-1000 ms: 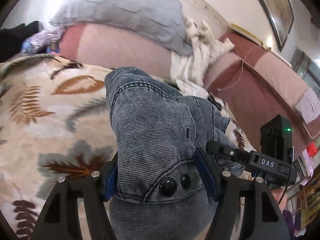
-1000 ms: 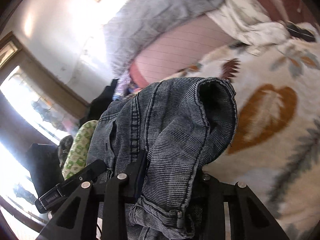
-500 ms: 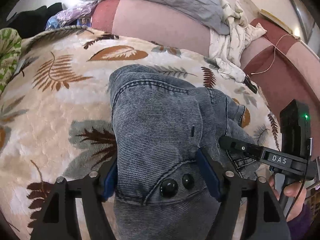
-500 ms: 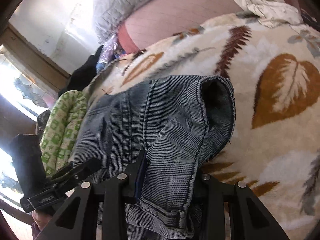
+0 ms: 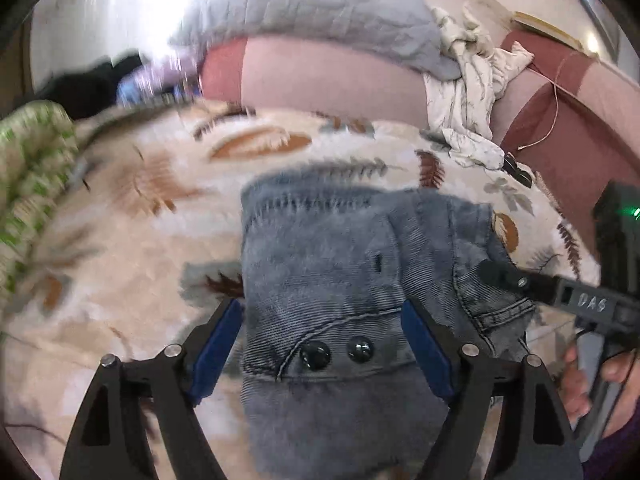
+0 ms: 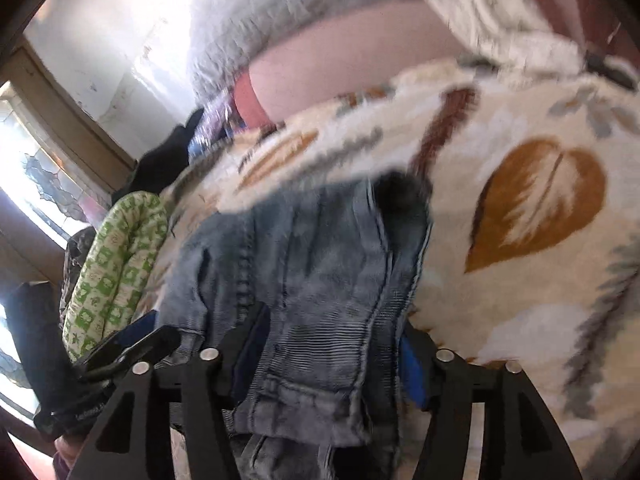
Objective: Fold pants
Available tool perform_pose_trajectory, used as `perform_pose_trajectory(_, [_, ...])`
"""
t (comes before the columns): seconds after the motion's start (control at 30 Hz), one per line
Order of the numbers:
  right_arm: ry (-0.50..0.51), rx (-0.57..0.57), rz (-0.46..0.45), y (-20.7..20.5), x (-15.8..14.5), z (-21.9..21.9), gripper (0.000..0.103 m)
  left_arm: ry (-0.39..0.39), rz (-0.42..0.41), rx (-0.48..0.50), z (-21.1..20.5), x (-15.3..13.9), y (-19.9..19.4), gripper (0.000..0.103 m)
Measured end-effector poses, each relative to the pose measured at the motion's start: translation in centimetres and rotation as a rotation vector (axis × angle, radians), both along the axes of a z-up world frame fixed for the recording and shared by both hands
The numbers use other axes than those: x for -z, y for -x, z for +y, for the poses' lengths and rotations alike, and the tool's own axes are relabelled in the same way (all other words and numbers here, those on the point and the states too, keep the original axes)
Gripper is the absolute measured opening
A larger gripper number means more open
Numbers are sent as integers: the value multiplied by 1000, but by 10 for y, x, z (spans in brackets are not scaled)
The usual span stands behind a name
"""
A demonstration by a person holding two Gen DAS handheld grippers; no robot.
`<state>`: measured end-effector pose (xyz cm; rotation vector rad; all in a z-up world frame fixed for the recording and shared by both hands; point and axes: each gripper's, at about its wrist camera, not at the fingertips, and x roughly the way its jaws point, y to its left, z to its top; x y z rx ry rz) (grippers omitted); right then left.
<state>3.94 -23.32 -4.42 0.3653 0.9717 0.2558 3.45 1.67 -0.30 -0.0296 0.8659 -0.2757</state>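
Observation:
Folded blue-grey jeans [image 5: 320, 248] lie on a cream blanket with a leaf print [image 5: 140, 240], the waistband with two dark buttons nearest the left wrist camera. My left gripper [image 5: 320, 308] straddles that waistband. Its jaws are opening, and its left blue pad stands clear of the denim. My right gripper [image 6: 332, 320] straddles the other side of the jeans [image 6: 312, 248]. Its jaws are also opening, with the denim loose between the pads. In the left wrist view the right gripper [image 5: 520, 280] reaches in from the right, held by a hand [image 5: 580, 368].
Behind the blanket [image 6: 520, 320] are a pink cushion [image 5: 328, 76], a grey quilt [image 5: 320, 12] and a crumpled white cloth [image 5: 468, 80]. A green patterned cloth [image 6: 116, 264] lies at the blanket's left edge near a bright window [image 6: 32, 168]. A small dark object [image 5: 518, 170] rests near the white cloth.
Both grippers have tipped downward and brought the jeans down onto the blanket. Both pairs of jaws have widened, the right one sharply, and their grip on the denim has loosened.

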Motion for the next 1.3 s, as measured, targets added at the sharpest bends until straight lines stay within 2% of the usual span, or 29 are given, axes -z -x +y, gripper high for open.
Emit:
perform_pose_trajectory(0.13, [83, 10, -120, 28, -29, 2, 64, -129, -109, -54, -9, -31, 18, 83])
perform_pose_trajectory(0.2, [140, 9, -186, 43, -44, 8, 69, -179, -163, -91, -12, -48, 30, 83])
perform_pose_trajectory(0.27, [186, 19, -254, 58, -59, 14, 71, -183, -189, -104, -10, -60, 40, 84])
perform_pose_trajectory(0.37, [204, 62, -317, 84, -74, 18, 73, -184, -218, -130, -6, -79, 55, 85])
perform_pose_trajectory(0.53, [306, 90, -409, 123, -101, 36, 75, -185, -269, -191, 11, -110, 82, 85])
perform_pose_trajectory(0.6, [323, 101, -455, 142, -116, 45, 88, -177, -288, -212, 16, -121, 93, 85])
perform_pose_trajectory(0.67, [335, 107, -489, 158, -128, 54, 94, -176, -299, -222, 20, -133, 104, 85])
perform_pose_trajectory(0.8, [357, 84, -522, 179, -153, 70, 96, -173, -347, -253, 28, -156, 131, 85])
perform_pose_trajectory(0.9, [333, 79, -555, 191, -174, 76, 96, -169, -371, -264, 33, -170, 147, 86])
perform_pose_trajectory(1.13, [346, 84, -601, 212, -203, 89, 99, -185, -437, -311, 44, -192, 170, 86])
perform_pose_trajectory(1.23, [363, 92, -618, 220, -207, 96, 103, -180, -459, -341, 49, -198, 176, 96])
perform_pose_trajectory(1.3, [385, 81, -620, 221, -207, 101, 103, -178, -476, -360, 53, -201, 180, 96])
